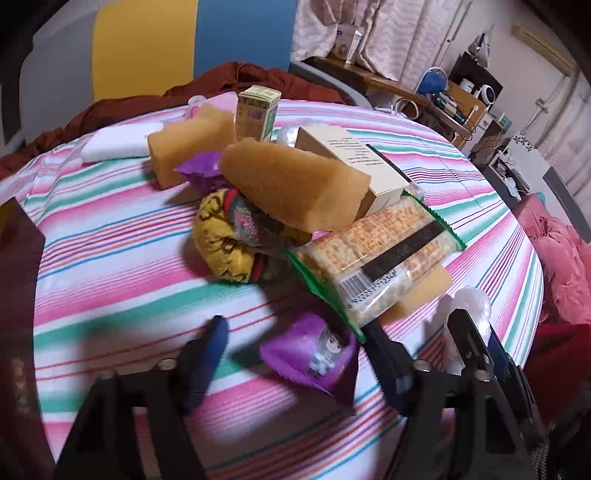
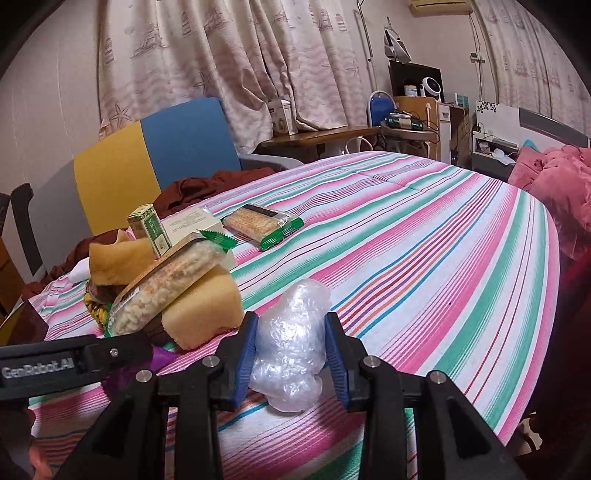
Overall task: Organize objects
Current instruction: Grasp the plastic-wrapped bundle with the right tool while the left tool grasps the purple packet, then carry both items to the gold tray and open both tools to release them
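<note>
Peeking beneath cracker pack, half-hidden sponge

I am working in a lived-in home bedroom. Noted: striped bedspread, patterned curtains, crumpled pink quilt, wooden desk, wall air conditioner.
</note>
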